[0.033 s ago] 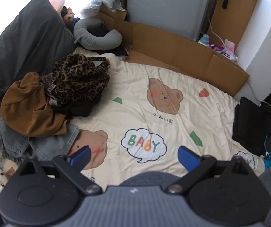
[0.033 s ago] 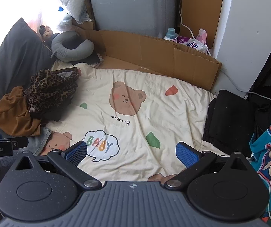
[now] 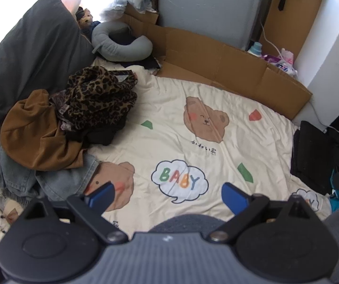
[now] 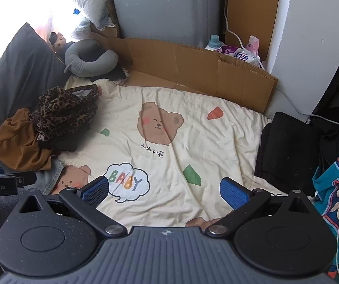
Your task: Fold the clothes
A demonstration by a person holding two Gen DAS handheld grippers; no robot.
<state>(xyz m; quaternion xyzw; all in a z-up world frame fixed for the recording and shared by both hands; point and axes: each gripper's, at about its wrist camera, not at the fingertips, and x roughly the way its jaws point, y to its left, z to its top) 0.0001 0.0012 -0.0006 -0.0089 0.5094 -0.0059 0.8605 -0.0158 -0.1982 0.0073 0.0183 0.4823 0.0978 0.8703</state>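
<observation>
A crumpled heap of leopard-print, brown and denim clothes (image 3: 63, 127) was left unfolded at left, black folded garments (image 4: 285, 146) were stacked at right, and both the left gripper (image 3: 167, 193) and right gripper (image 4: 164, 189) were held released, empty.

a cream bear quilt (image 3: 216, 108) covers the bed. along its far edge stands flattened cardboard (image 3: 228, 66), with a grey panel (image 3: 204, 7) behind. right of the quilt rises a white wall (image 4: 311, 35). bright window light (image 4: 3, 11) glares at its far left, above a dark pillow (image 3: 27, 54).
</observation>
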